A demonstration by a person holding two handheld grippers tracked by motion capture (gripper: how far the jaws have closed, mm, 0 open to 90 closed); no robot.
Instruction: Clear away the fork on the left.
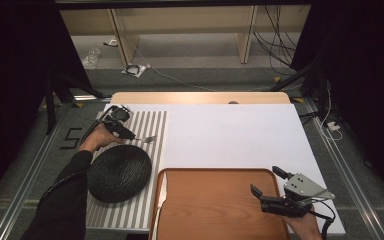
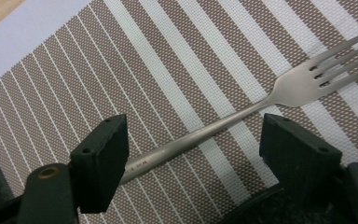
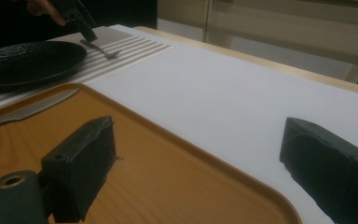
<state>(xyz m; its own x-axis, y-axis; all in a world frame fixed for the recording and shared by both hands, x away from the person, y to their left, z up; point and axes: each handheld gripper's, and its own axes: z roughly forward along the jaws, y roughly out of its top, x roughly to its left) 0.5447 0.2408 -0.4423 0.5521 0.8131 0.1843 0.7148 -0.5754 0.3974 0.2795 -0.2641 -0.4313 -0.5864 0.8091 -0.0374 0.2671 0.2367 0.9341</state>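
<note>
On the striped placemat near the tabletop's far left corner, the left gripper straddles the fork, jaws spread; the right gripper gapes over the tray.

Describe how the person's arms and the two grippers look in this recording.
Both grippers have blocky black jaws with small screw holes. The right gripper carries a grey three-cornered plate and trails a black cable. The left gripper is black, and the left forearm wears a black sleeve.

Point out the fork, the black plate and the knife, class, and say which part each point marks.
fork (image 2: 298,86), left gripper view, the neck just below the tines.
black plate (image 1: 119,173), high view, the middle of its dark textured face.
knife (image 3: 25,111), right gripper view, the blade lying on the wooden tray.
</note>
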